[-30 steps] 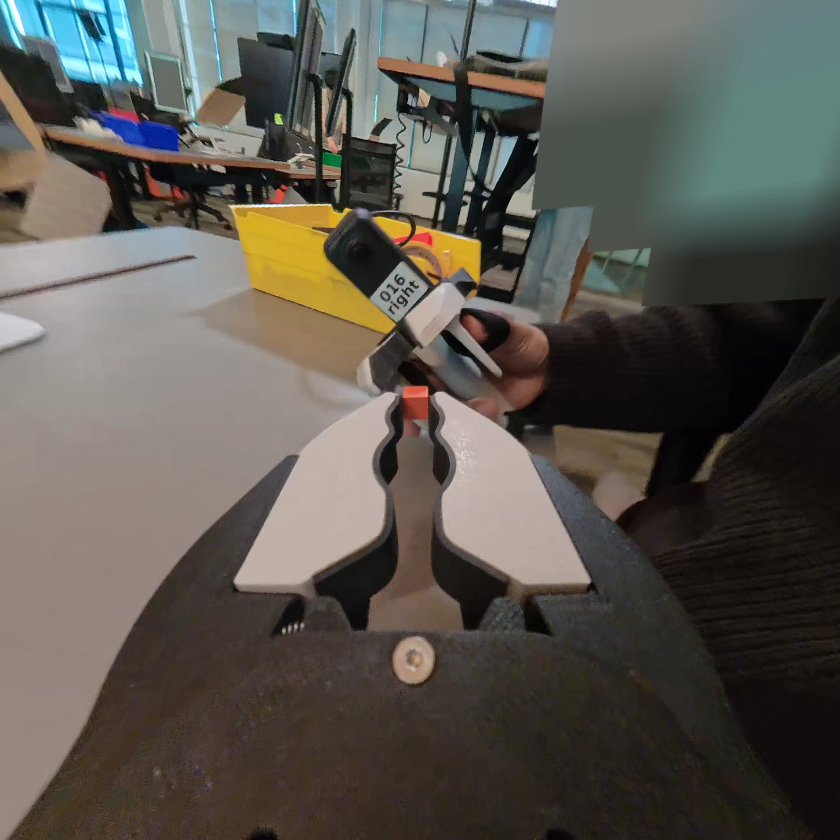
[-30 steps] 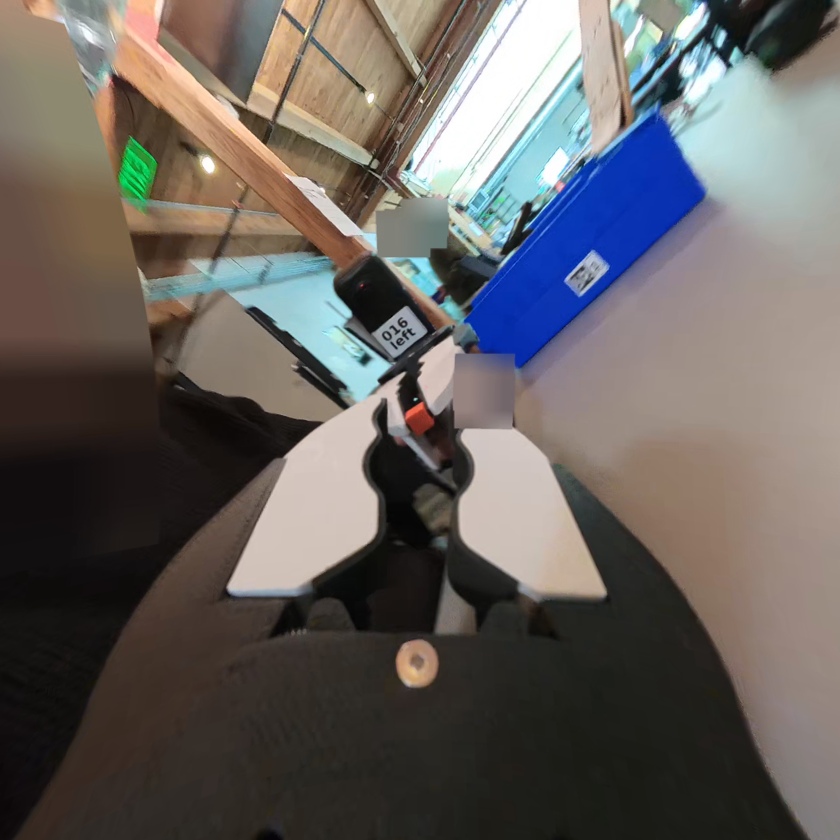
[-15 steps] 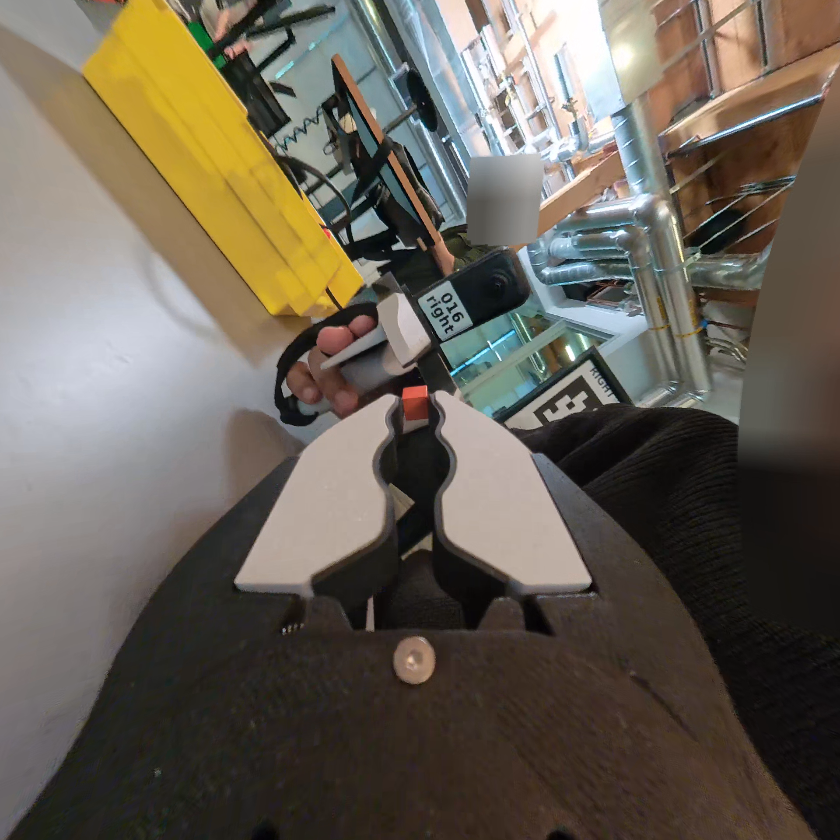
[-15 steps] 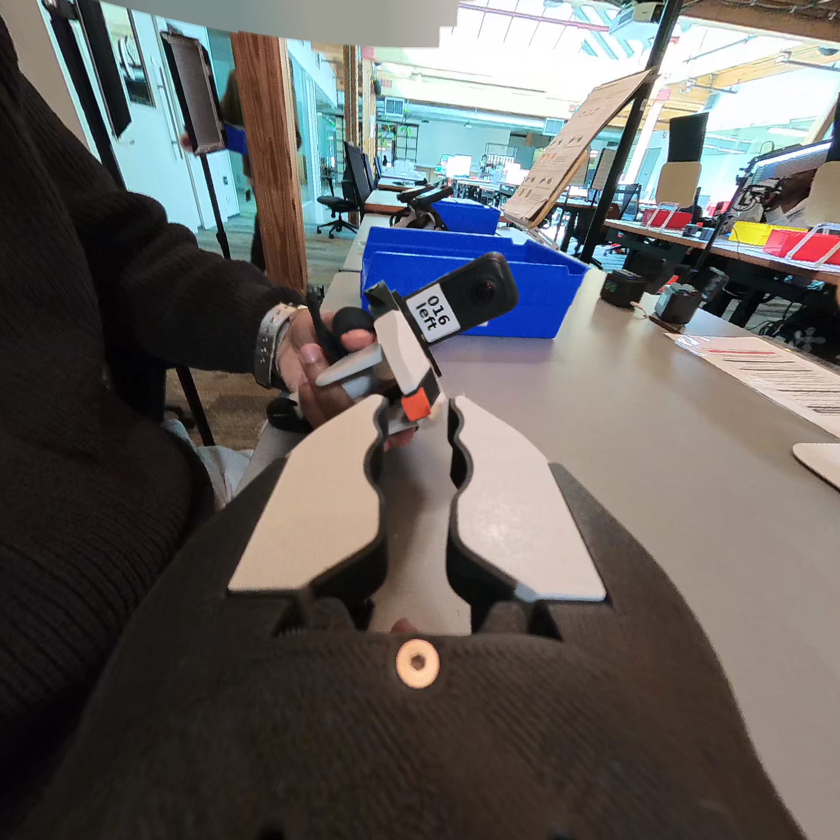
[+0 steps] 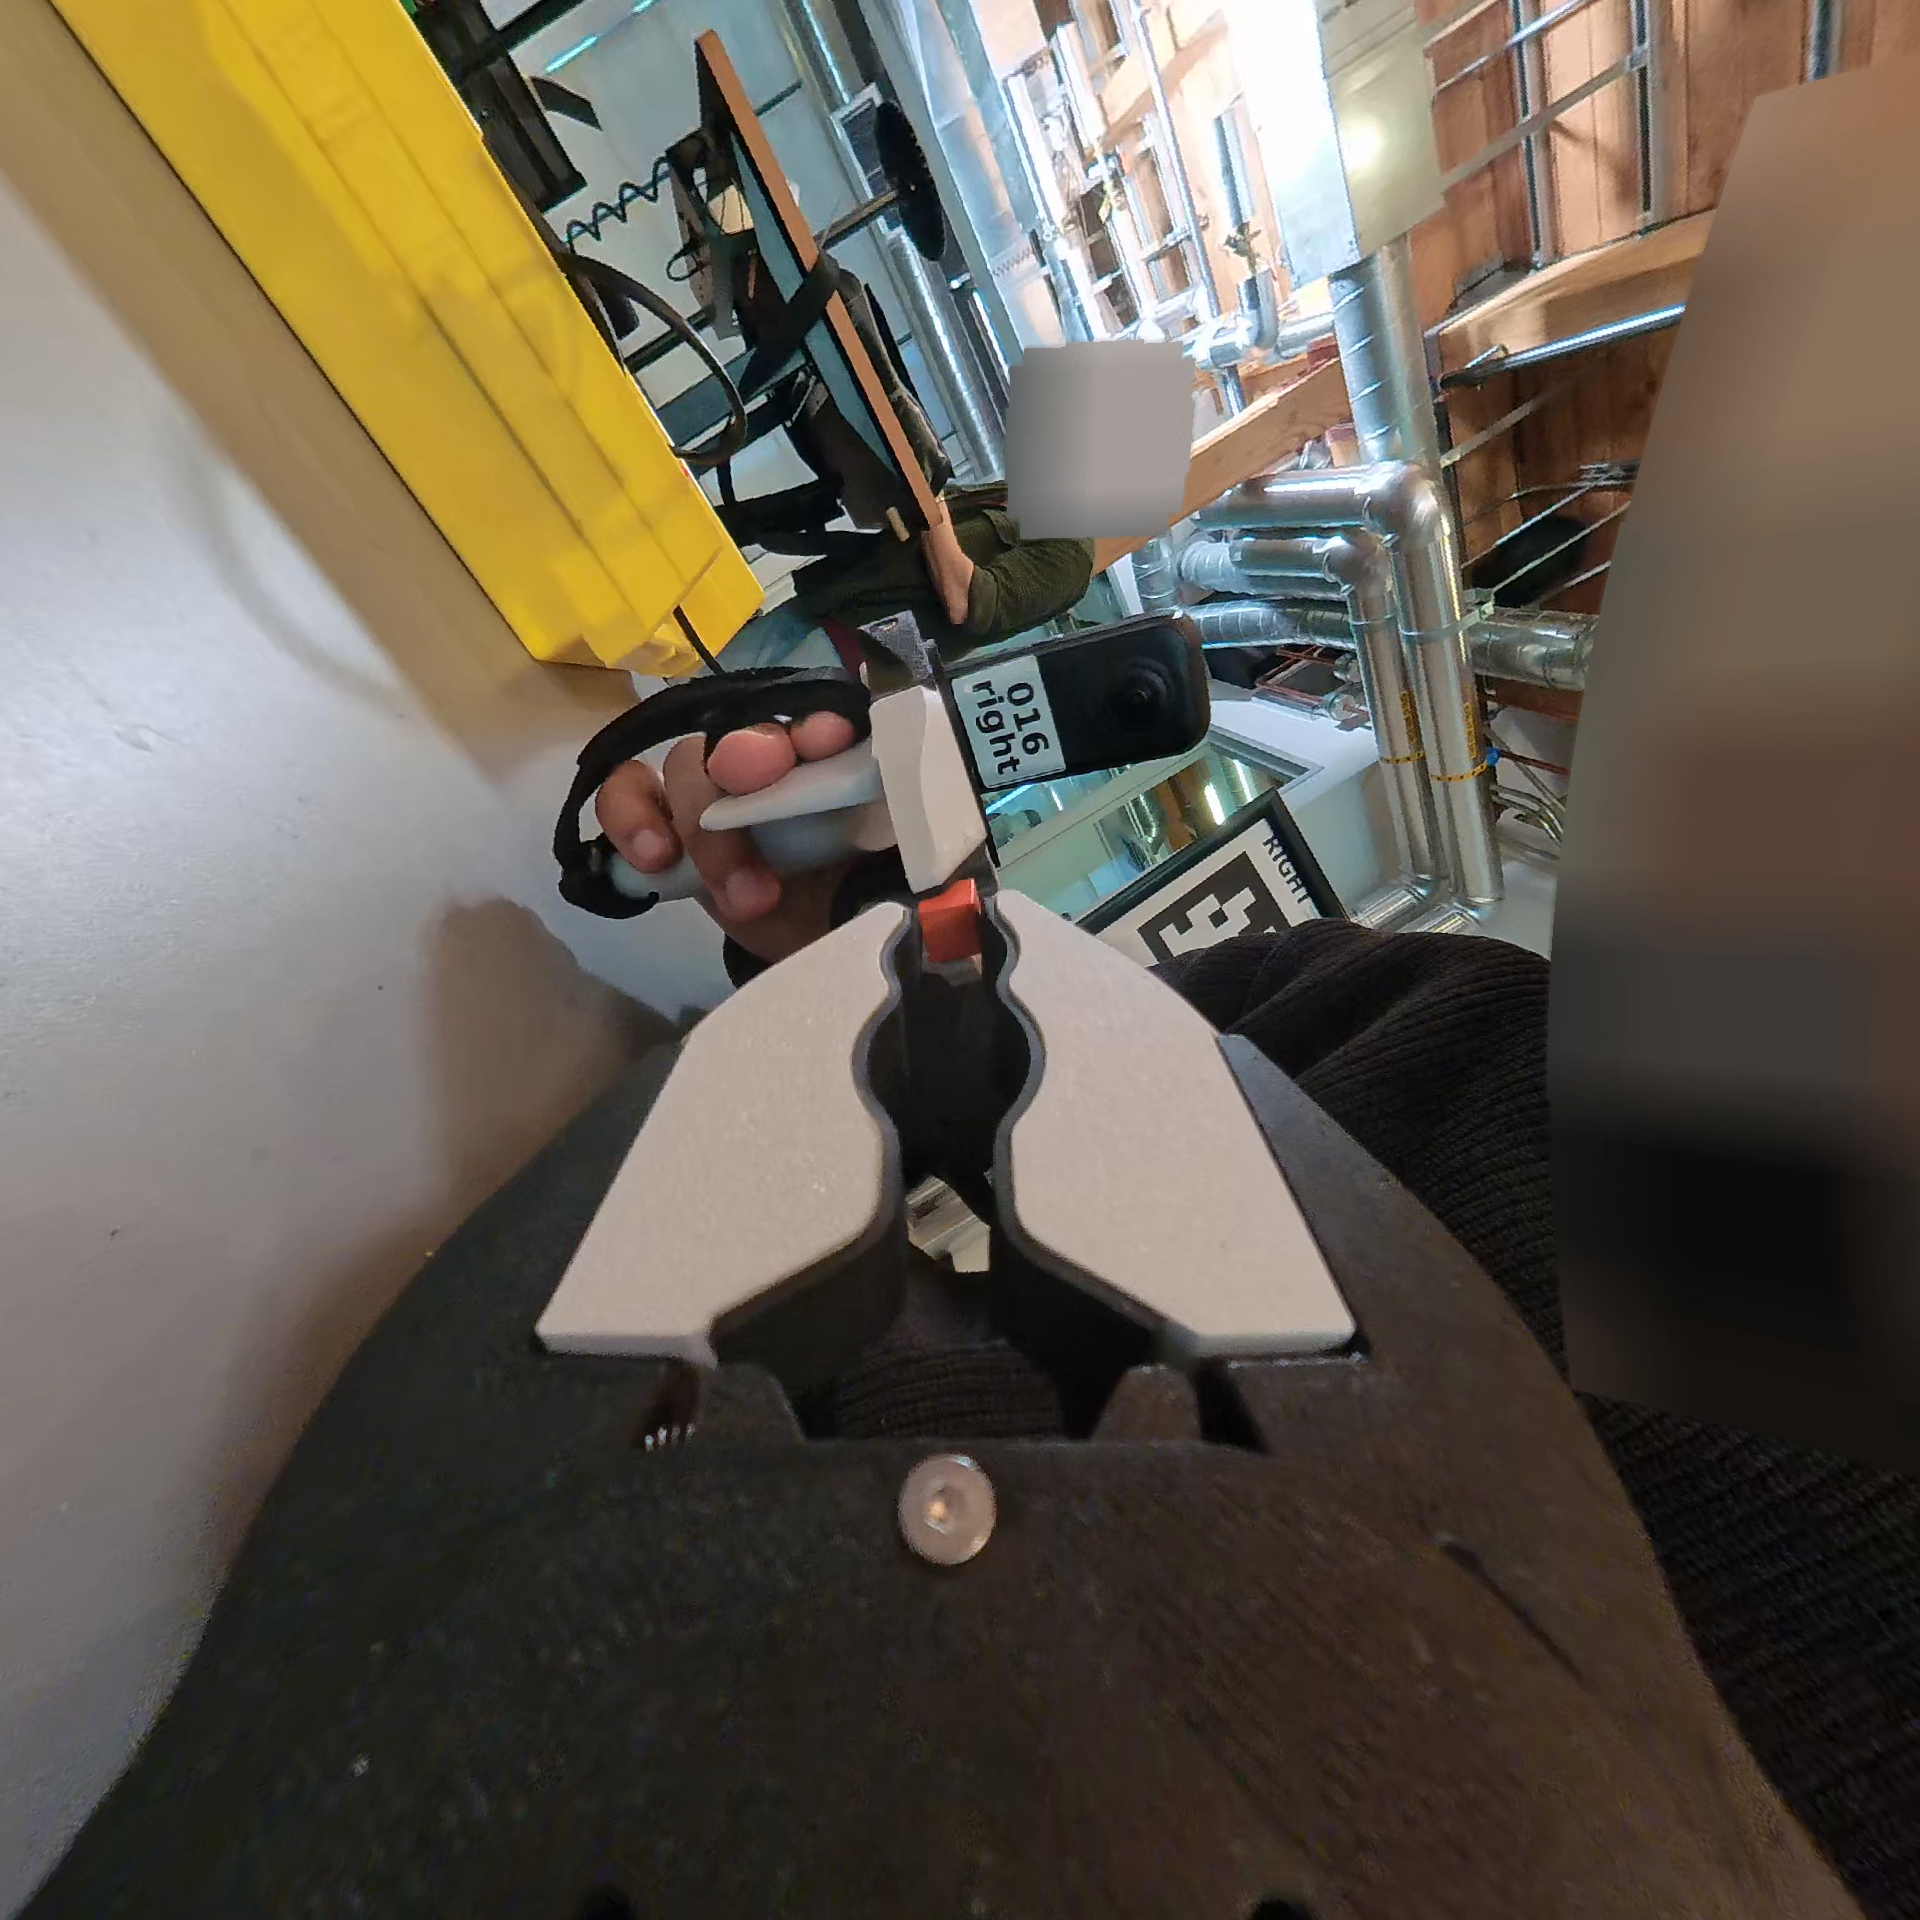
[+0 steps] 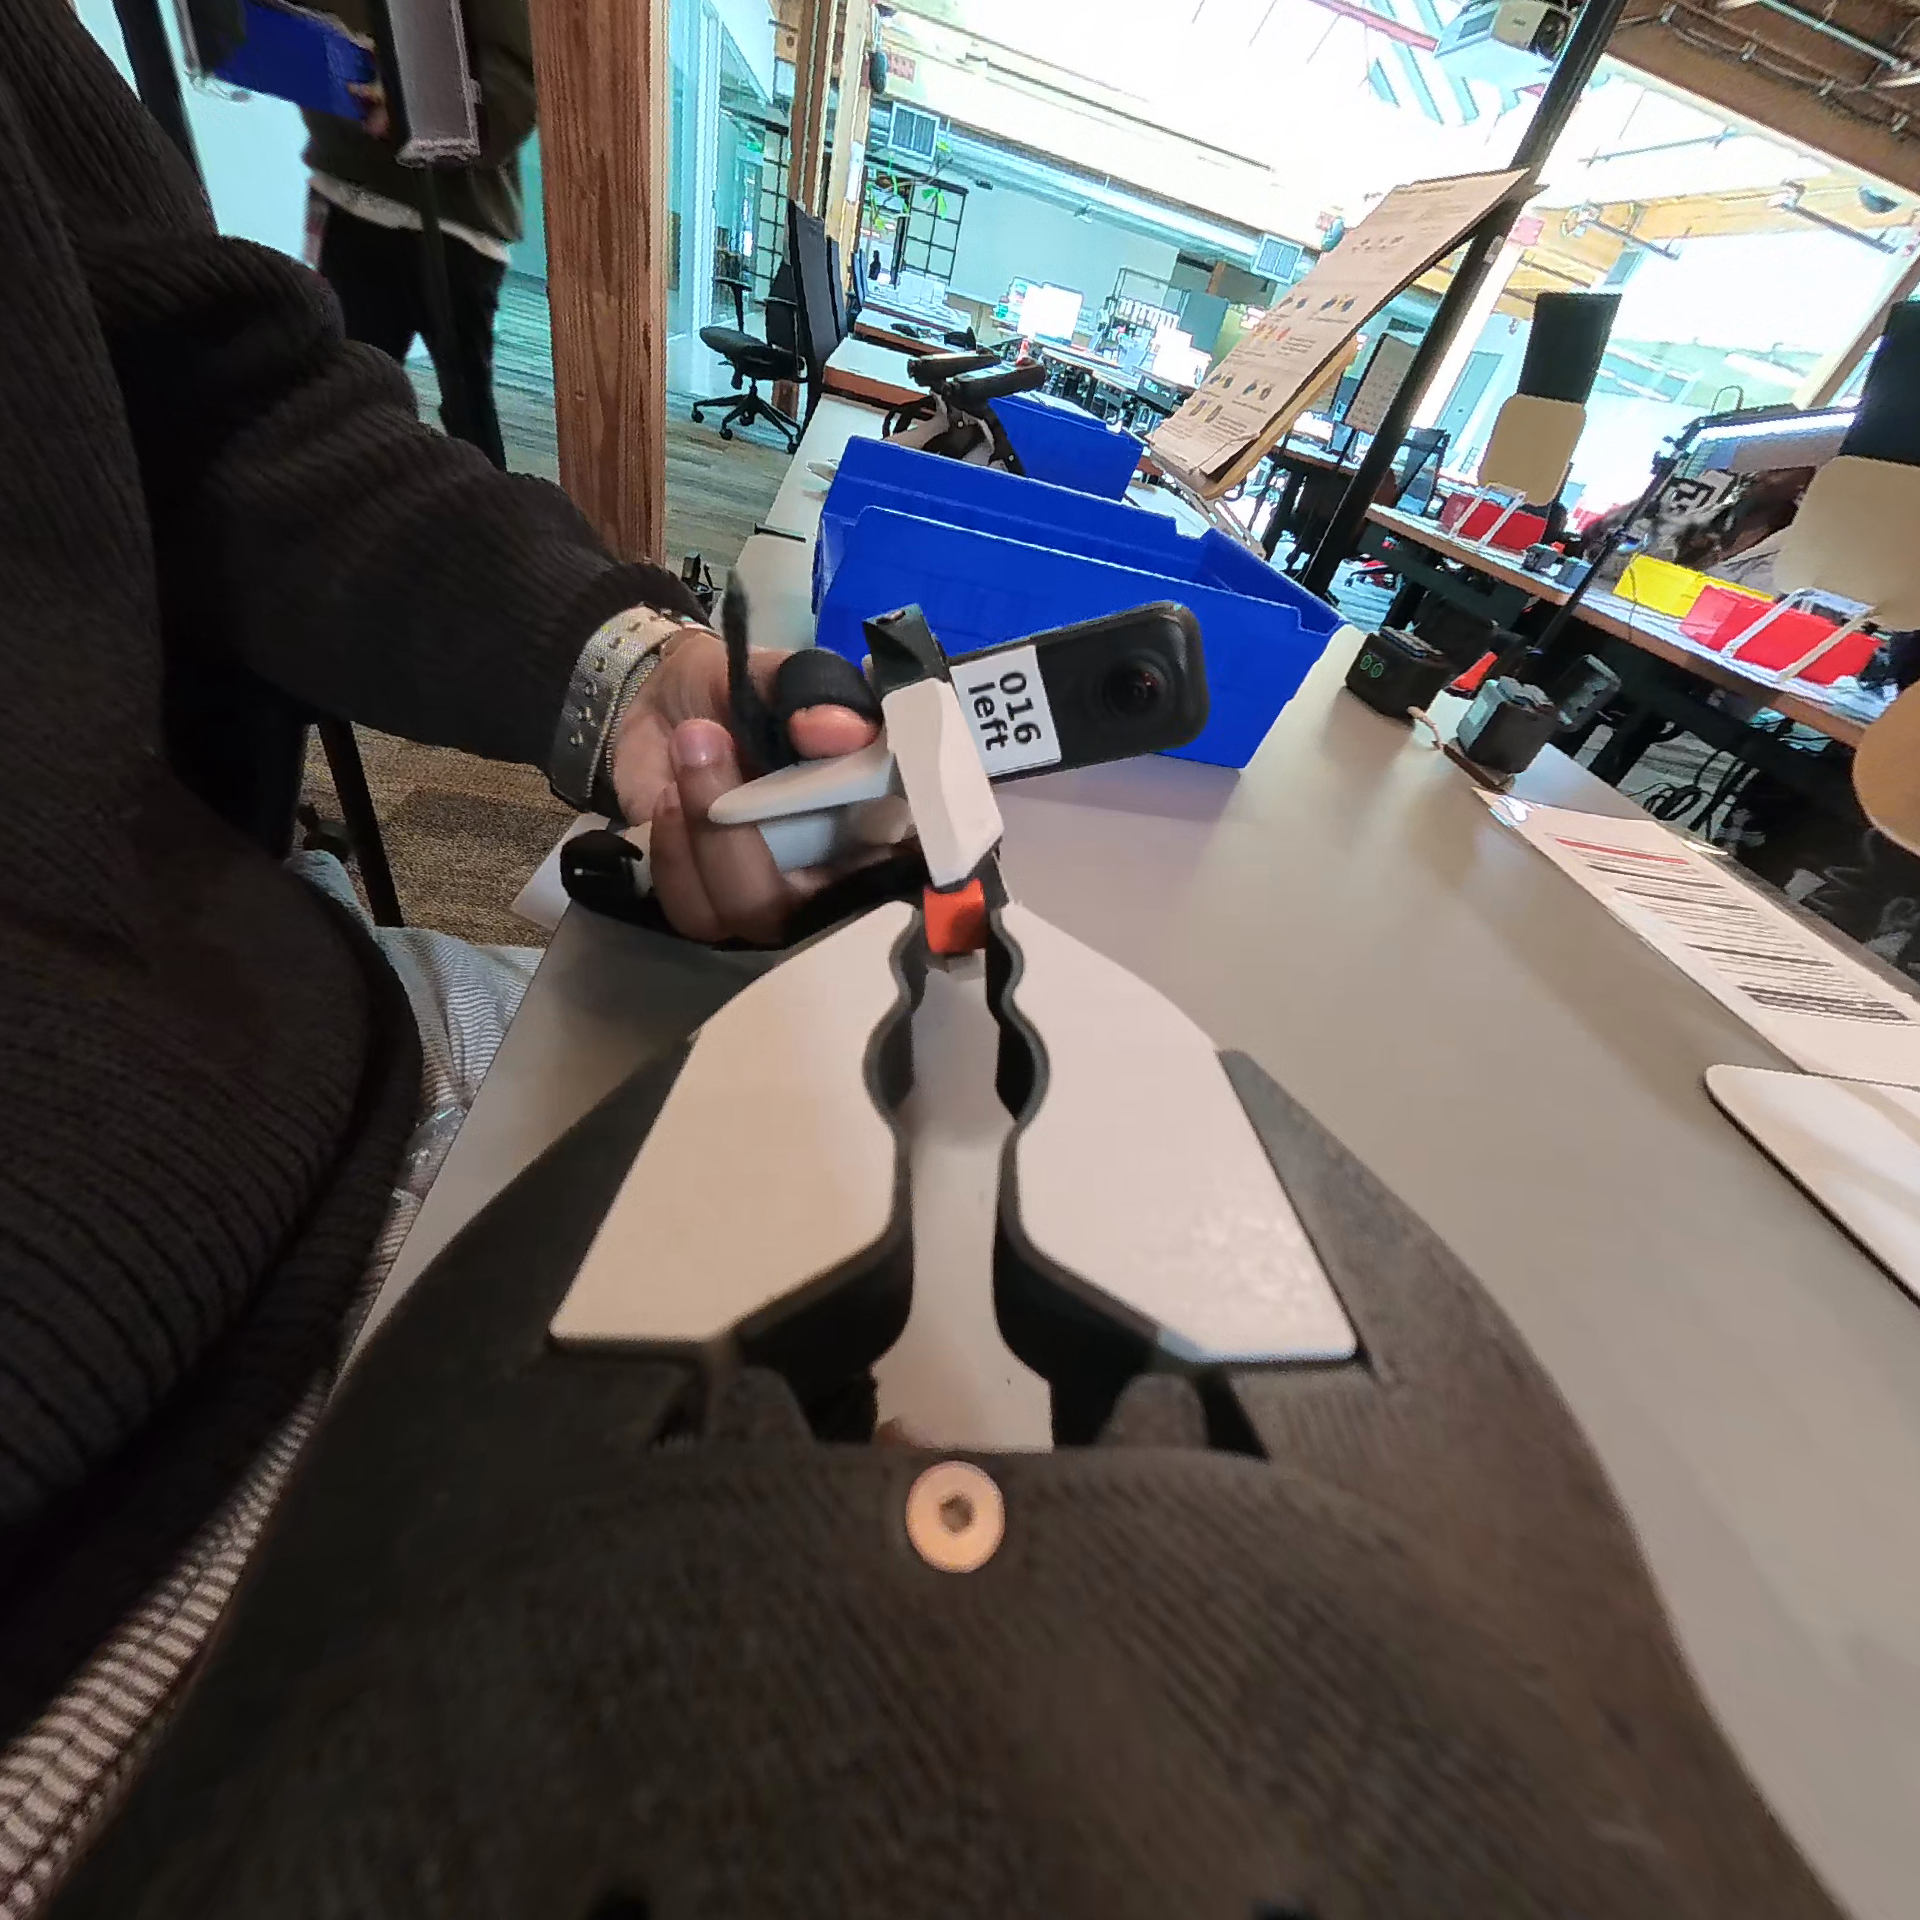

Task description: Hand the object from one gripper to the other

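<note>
An open-plan workshop office is shown: rows of desks (image 6: 1621, 582) with office chairs (image 6: 748, 364) and monitors (image 6: 1569, 343) are seen under a high timber ceiling. Silver ducting (image 5: 1382, 582) is run along brick walls, and blue (image 6: 1049, 613) and yellow parts bins (image 5: 436, 312) are set on the grey tabletop (image 6: 1403, 997).

Both views are brightly lit by daylight. In the right wrist view the upper right is blown out around the skylights (image 6: 1195, 94), and soft glare is spread over the grey table (image 6: 1351, 987). In the left wrist view a soft shadow is cast on the table (image 5: 499, 956) under the hand. Straight lines are bent toward the edges (wide-angle lens), and distant background is slightly softened.
</note>
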Action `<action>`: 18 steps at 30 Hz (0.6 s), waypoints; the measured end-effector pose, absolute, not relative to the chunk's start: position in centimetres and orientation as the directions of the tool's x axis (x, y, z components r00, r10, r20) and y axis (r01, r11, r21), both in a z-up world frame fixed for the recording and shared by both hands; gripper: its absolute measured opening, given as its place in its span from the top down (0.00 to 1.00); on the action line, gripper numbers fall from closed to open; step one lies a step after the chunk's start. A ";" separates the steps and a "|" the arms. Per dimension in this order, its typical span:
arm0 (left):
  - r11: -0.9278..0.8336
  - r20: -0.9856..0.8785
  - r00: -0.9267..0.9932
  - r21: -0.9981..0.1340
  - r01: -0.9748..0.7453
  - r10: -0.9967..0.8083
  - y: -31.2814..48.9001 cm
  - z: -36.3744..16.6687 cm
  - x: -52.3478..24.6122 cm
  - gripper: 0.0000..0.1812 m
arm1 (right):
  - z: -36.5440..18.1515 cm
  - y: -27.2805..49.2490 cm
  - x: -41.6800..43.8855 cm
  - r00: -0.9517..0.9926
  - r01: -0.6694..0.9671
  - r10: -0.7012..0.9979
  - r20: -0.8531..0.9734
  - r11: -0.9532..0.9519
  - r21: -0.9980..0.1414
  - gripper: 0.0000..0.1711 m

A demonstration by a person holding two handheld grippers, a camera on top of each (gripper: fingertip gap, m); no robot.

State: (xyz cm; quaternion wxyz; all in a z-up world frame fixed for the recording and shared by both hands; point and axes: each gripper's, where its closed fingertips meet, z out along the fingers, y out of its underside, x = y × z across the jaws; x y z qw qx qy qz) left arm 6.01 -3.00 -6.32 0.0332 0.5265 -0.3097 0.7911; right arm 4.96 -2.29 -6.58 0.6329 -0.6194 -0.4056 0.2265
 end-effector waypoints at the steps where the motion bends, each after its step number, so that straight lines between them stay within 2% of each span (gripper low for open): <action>1: -0.807 0.853 -0.445 -0.455 -0.375 -0.274 -3.0 -6.3 6.0 0.93 | -6.6 -2.3 5.0 0.571 0.218 0.787 0.231 0.126 -0.968 0.94; 8: -0.799 0.846 -0.331 -0.516 -0.308 -0.419 -1.3 -7.6 6.7 0.84 | -7.1 -1.5 5.9 0.621 0.259 0.752 0.224 0.073 -0.963 0.94; 12: -0.752 0.803 -0.236 -0.596 -0.281 -0.548 -0.1 -8.5 6.7 0.87 | -8.3 -0.7 6.6 0.653 0.367 0.706 0.276 0.024 -0.930 0.94; 18: -0.573 0.643 -0.116 -0.738 -0.355 -0.757 -0.5 -10.6 7.0 0.87 | -10.2 -0.2 7.0 0.633 0.576 0.644 0.429 -0.022 -0.817 0.94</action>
